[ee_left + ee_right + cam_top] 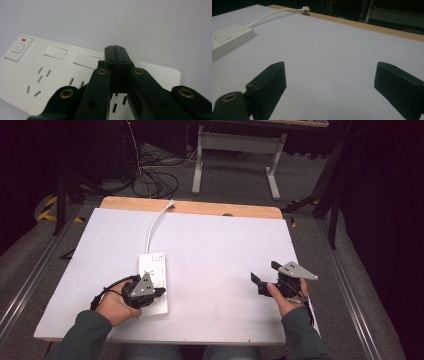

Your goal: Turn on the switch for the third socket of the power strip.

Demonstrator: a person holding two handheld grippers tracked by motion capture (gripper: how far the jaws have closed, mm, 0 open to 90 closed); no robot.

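White power strip (153, 281) on the tabletop (220, 255), long axis running from the person toward the far wooden edge, its cord (156, 222) leaving the far end to a plug (171, 203). The left tongs (159, 292) sit directly over the strip's near half, clenched with nothing between the jaws; in the left gripper view the tips (115, 53) lie above the socket face, with the power button (17, 48) at the strip's far end. The right tongs (265, 276) are released, well apart from the strip on its right side. The left hand (116, 306) is clearly nearer, so any move on the strip probably falls to it.
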